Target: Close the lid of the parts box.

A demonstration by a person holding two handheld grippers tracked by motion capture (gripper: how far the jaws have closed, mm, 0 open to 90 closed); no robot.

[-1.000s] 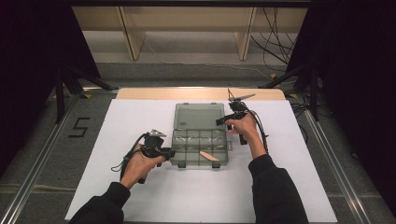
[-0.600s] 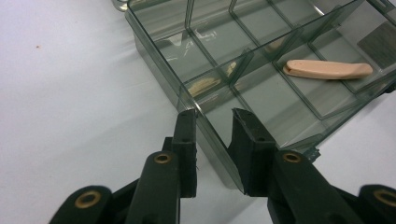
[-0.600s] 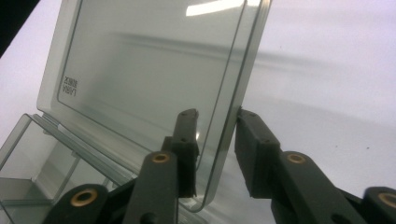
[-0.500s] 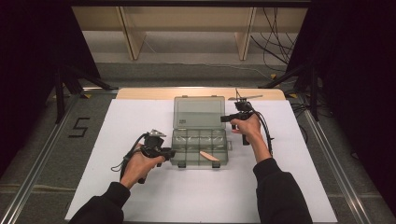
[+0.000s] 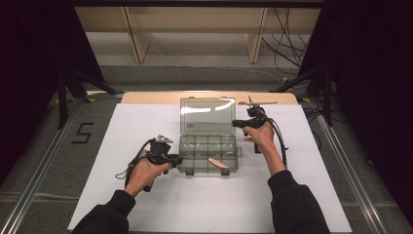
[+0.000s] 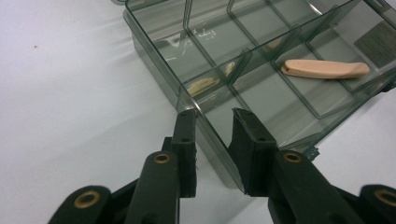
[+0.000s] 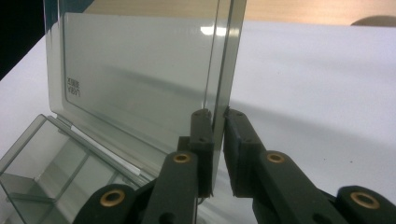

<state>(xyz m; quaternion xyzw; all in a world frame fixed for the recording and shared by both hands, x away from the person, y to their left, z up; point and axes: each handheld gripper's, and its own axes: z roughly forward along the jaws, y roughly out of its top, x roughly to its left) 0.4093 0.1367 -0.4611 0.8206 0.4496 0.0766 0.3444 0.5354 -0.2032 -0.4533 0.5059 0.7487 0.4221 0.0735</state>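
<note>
On the white sheet (image 5: 122,195) that covers the table, a clear smoke-tinted compartment box (image 5: 208,152) lies near the middle with its lid (image 5: 206,114) swung up and back toward the far side. Inside one front compartment, toward the person's right, rests a flat peach-coloured oblong piece (image 5: 218,164), lying at a slant (what it is made of cannot be told).

From the left, the left gripper (image 5: 176,159) reaches the box's near left corner. Seen in the left gripper view, that gripper (image 6: 214,116) has its two black jaws set astride the box's side wall (image 6: 212,142), one outside on the sheet side and one inside the corner compartment; a narrow gap shows between each pad and the wall, so the jaws stand apart around it rather than pressing on it. The peach piece (image 6: 325,69) lies further along, two compartments away.

At the lid's right edge sits the right gripper (image 5: 235,123), held level by the person's right hand (image 5: 259,136). Its own view shows the right gripper (image 7: 218,114) with the lid's thin edge (image 7: 224,60) running straight down between the jaws, which have just been closing and now pinch the panel. The lid stands nearly upright, with a small printed label (image 7: 73,87) near its hinge side.
</note>
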